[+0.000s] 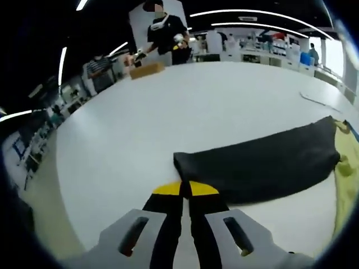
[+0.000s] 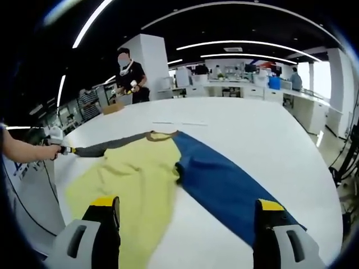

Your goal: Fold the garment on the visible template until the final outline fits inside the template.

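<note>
A long-sleeved garment lies flat on the white table (image 2: 252,140). It has a yellow body (image 2: 132,179), a blue sleeve (image 2: 224,188) and a dark grey sleeve (image 1: 263,165). My left gripper (image 1: 182,189) is shut on the cuff end of the grey sleeve, which stretches away to the right toward the yellow body (image 1: 348,168). In the right gripper view, the left gripper (image 2: 66,150) pinches that sleeve (image 2: 112,144) near the table's left edge, held by a hand. My right gripper (image 2: 187,203) hovers over the garment's near side, jaws wide apart and holding nothing.
A thin pale strip (image 2: 179,123) lies on the table beyond the collar. A cardboard box (image 1: 147,70) sits at the far table edge beside a person in black (image 1: 165,33). The table's rim (image 1: 61,185) curves close on the left. Benches line the back wall.
</note>
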